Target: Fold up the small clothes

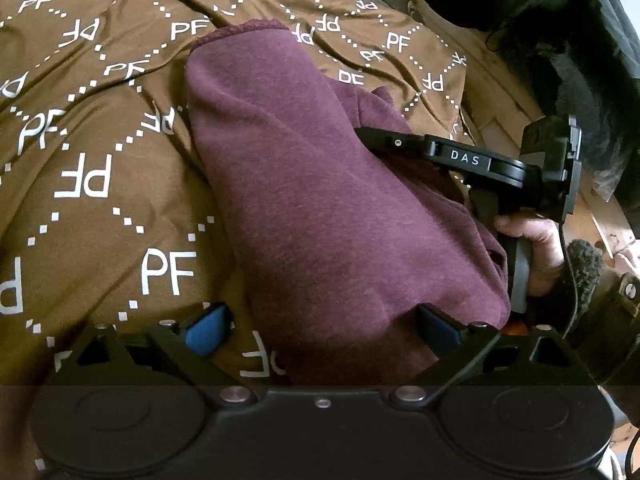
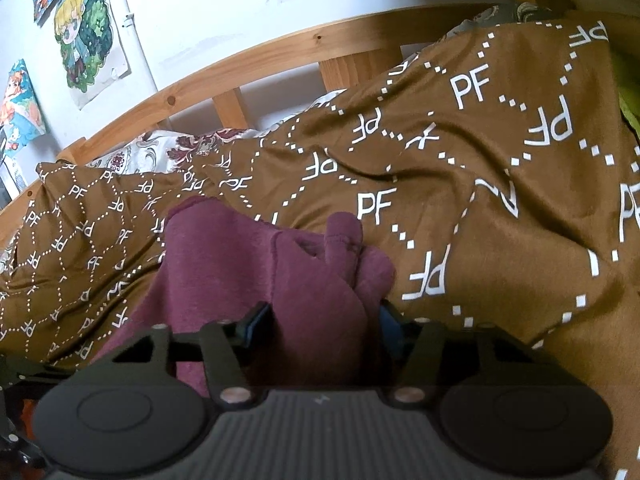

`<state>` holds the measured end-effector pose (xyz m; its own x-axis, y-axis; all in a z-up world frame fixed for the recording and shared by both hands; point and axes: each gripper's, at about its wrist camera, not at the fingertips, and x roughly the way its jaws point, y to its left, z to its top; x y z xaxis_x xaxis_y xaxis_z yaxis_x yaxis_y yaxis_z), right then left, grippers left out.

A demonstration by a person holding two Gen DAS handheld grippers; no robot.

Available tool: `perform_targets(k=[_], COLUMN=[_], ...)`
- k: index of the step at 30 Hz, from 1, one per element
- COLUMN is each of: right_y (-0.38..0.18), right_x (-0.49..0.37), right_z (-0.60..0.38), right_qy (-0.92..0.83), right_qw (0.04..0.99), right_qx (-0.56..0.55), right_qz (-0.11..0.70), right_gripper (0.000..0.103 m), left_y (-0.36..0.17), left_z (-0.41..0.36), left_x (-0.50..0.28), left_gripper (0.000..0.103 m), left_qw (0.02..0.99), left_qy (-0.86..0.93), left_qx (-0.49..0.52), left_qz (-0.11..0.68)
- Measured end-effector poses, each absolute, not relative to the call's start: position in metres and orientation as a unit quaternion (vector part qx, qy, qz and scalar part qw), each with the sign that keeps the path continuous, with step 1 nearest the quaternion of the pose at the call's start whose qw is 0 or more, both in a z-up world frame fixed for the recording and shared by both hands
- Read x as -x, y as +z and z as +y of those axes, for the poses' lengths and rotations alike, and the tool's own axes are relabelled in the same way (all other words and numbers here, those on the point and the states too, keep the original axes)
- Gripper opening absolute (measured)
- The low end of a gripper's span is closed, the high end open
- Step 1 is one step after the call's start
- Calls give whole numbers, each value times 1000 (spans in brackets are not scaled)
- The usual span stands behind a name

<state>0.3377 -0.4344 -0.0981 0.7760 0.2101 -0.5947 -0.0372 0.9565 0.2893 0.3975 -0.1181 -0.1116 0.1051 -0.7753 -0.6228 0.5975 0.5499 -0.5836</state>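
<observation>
Brown bedspread (image 1: 92,240) with white PF lettering covers the bed, and the maroon knit garment (image 1: 304,184) lies on it in a long, partly doubled-over bundle, looks like a small sweater or fleece but I can't say which. Going left to right: the left tool (image 1: 320,326) sits at the near end of the bundle with its jaws spread wide. The left blue pad (image 1: 206,328) is off the cloth over the bedspread, while the right pad is at the cloth's edge, so nothing is pinched there. Further right, the right tool (image 2: 320,320) has a bunched fold of the garment between its blue pads (image 2: 256,322); the jaws stand partway apart and look closed onto that thick wad, as far as I can tell. A bare hand (image 1: 532,252) holds its handle. The wooden bed frame (image 2: 280,54) and posters are behind.

My read: we're mid-fold, with the right side gathered for turning over. The next move probably needs the left tool to pin or pinch the near edge so the bundle doesn't slide while the right carries its fold across.
</observation>
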Motion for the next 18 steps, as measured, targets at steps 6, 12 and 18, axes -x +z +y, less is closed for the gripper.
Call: perform_targets(k=[6, 12, 18], right_y=[-97, -80, -49], right_x=[-335, -326, -314], right_z=[-434, -418, -398], right_qy=[64, 53, 57], right_qw=[930, 938, 950], right_qx=[-151, -128, -124], right_qz=[328, 317, 281], right_gripper=[38, 20, 18], left_y=[-107, -100, -90], left_z=[-116, -115, -100], left_x=[-394, -384, -381], left_gripper=[81, 55, 46], left_qw=[737, 750, 749], left_qy=[-472, -471, -478], left_qx=[95, 74, 82], left_qz=[474, 458, 452])
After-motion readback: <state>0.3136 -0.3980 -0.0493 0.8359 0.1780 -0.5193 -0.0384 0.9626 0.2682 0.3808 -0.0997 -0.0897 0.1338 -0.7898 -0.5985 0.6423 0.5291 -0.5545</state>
